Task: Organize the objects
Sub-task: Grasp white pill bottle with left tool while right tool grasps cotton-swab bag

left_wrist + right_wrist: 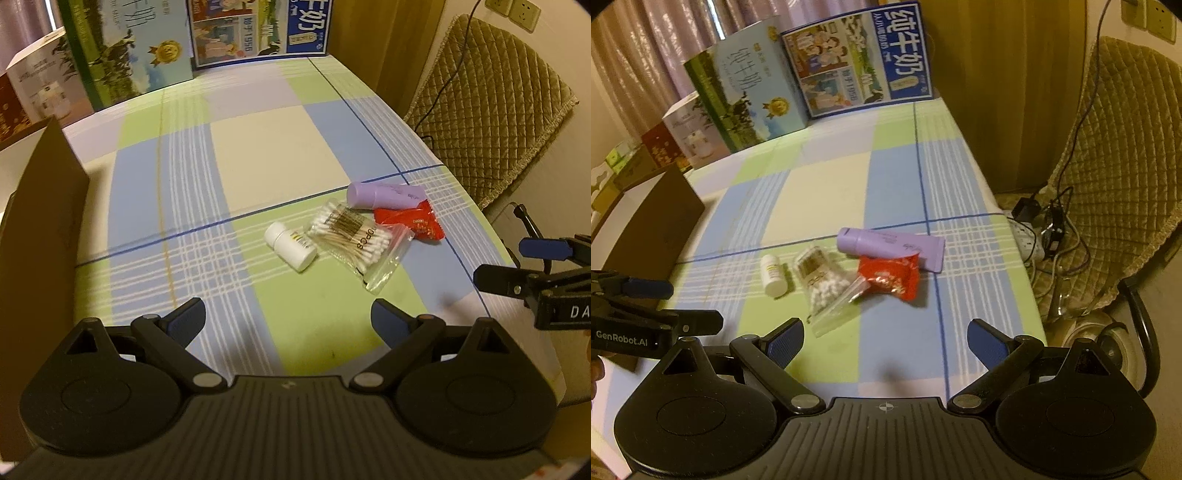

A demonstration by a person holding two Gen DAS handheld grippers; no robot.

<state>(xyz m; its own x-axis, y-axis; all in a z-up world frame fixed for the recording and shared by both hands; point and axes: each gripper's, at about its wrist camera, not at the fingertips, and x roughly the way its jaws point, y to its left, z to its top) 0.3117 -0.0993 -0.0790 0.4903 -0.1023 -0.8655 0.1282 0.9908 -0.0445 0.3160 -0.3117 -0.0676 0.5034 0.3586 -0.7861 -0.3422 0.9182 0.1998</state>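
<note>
Four small items lie clustered on the checked tablecloth [258, 147], toward its right edge: one white pill bottle [291, 246] on its side, one clear zip bag of cotton swabs [360, 242] just beside it, one red snack packet [410, 220] whose near corner overlaps the bag, and one lilac tube [386, 195] lying behind the packet and touching it. One open brown cardboard box [40, 206] stands at the left edge of the cloth, well apart from the cluster; it is the likely receptacle, though its inside is hidden.

The left gripper [288, 317] and the right gripper [885, 338] both hover short of the items, each with jaws spread wide and nothing between them. Judged from this, no item is yet taken: the step in hand is the approach to a first pick. The next move calls for lowering one gripper over a single item, probably the bottle, which lies clear of the overlap. Several printed cartons [864, 59] stand along the far edge; one quilted chair [1115, 177] stands to the right of the table.
</note>
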